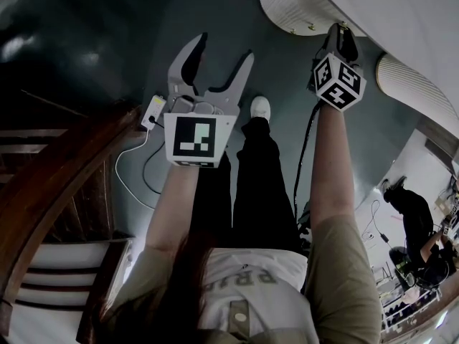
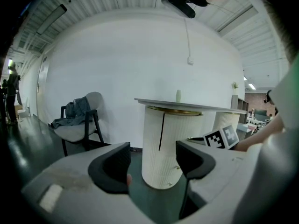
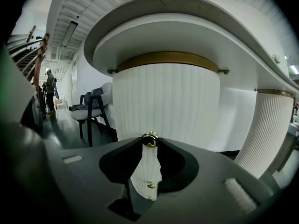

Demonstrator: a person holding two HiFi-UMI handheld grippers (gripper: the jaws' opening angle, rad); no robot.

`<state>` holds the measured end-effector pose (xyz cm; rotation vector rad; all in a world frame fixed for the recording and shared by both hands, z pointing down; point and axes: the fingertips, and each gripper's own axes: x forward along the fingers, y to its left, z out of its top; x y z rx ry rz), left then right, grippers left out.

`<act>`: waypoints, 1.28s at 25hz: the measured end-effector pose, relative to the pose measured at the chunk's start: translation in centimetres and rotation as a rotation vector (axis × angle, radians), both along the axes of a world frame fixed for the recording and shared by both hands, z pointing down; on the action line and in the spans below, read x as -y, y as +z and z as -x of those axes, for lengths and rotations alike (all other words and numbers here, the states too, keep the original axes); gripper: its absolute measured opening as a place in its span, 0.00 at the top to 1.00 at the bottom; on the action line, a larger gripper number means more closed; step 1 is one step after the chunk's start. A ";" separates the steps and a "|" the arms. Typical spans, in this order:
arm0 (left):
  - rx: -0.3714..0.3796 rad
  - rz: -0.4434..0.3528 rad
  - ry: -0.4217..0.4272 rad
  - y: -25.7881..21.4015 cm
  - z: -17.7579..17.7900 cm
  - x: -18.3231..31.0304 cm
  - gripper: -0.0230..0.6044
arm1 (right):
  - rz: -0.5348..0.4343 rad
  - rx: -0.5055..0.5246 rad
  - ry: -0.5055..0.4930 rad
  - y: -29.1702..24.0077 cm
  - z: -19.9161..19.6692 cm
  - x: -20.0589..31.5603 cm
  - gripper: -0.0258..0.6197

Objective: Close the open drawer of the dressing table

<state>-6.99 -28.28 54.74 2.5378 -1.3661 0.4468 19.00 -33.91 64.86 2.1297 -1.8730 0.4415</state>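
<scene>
Forearms lie nearest in the head view. Beyond them my left claw is spread wide and empty over the floor, where a cable trails near my shoe. My right claw is far right at the dressing table.

Left gripper view: nothing sits between the jaws. A ribbed pedestal stands ahead, with a chair far left, well apart.

Right gripper view: the jaws are narrow, pinched on the drawer's gold knob. I cannot tell how far out the drawer stands. If I push off-line, I could slip off that small knob.

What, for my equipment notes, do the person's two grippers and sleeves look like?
Left gripper: pale grey two-pronged body, dark inner pads, a cube with black-and-white square markers behind. Right gripper: darker jaws, the same marker cube, a black cable trailing from it. Sleeves: short, khaki.
</scene>
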 end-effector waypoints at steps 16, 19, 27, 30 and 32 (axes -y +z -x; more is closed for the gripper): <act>-0.005 -0.010 0.013 0.1 -1.2 1.0 0.45 | -0.027 0.003 0.019 -0.1 -0.3 0.5 0.80; -0.008 -0.016 0.018 0.0 -1.4 1.1 0.45 | -0.033 0.004 0.023 -0.2 -0.2 0.5 0.80; 0.004 -0.028 0.034 0.0 -2.0 1.0 0.45 | -0.044 0.015 0.036 -0.5 -0.6 0.9 0.80; -0.003 -0.020 0.026 0.2 -2.1 0.9 0.45 | -0.044 0.018 0.035 -0.4 -0.6 0.9 0.80; -0.001 -0.021 0.028 0.3 -2.1 0.9 0.45 | -0.044 0.021 0.035 -0.3 -0.7 0.9 0.80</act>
